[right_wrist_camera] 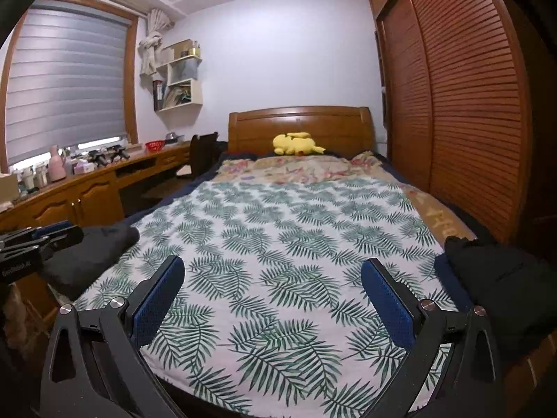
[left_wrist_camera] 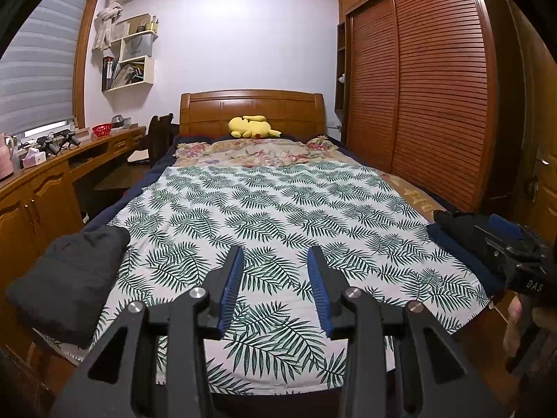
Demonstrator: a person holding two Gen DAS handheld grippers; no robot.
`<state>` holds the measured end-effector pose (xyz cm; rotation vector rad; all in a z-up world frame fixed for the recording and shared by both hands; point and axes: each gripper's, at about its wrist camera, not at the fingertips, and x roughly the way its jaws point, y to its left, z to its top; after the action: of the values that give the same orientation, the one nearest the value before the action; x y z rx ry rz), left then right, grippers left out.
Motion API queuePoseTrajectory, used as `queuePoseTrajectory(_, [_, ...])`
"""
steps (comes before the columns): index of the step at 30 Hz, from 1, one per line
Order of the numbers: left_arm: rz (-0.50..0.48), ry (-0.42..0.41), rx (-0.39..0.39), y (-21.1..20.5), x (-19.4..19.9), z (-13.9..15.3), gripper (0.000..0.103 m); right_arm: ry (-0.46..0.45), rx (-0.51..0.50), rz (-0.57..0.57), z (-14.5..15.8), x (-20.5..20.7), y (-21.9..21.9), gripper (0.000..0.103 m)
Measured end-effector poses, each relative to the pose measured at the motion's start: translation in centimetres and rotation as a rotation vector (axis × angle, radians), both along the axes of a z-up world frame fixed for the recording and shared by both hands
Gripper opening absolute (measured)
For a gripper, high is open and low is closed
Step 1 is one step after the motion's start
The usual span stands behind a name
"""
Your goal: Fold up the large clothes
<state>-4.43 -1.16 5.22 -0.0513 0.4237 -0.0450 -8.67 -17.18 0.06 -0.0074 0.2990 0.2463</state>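
Both claws empty above the bed's near end, left claw point(left_wrist_camera: 275, 271) narrowly parted, right claw point(right_wrist_camera: 273, 296) wide; dark folded garment point(left_wrist_camera: 69, 278) at left edge and black bundled garment point(right_wrist_camera: 501, 278) at right edge overhang, risking a slide to the floor if nudged.

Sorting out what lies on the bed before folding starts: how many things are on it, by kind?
Dark clothes: 2, one at the left edge, one at the right edge
Leaf-print sheet: 1
Floral blanket: 1
Yellow plush toy: 1
Total: 5
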Motion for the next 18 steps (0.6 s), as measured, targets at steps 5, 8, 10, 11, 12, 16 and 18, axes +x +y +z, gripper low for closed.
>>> queuePoseTrajectory(5, [0.0,0.001,0.001,0.02,-0.01,0.01,0.037,0.002,0.001,0.001,-0.01,0.0,0.05,0.103])
queuePoseTrajectory(8, [0.0,0.0,0.001,0.04,-0.01,0.03,0.037,0.001,0.0,-0.001,-0.01,-0.01,0.08,0.103])
queuePoseTrajectory(10, [-0.001,0.001,-0.001,0.02,-0.01,-0.01,0.037,0.001,0.0,-0.001,-0.02,-0.01,0.05,0.103])
queuePoseTrajectory(11, [-0.001,0.0,0.0,-0.01,-0.07,0.02,0.037,0.001,-0.001,-0.001,-0.02,0.0,0.05,0.103])
queuePoseTrajectory(12, [-0.001,0.0,0.0,-0.01,-0.06,0.02,0.037,0.0,-0.001,-0.002,-0.01,-0.03,0.06,0.103])
queuePoseTrajectory(16, [-0.002,0.001,-0.001,0.03,-0.1,0.02,0.038,0.003,0.002,-0.002,-0.12,-0.03,0.1,0.103])
queuePoseTrajectory(18, [-0.003,0.001,-0.002,0.03,-0.1,0.02,0.038,0.002,0.001,-0.001,-0.12,-0.02,0.07,0.103])
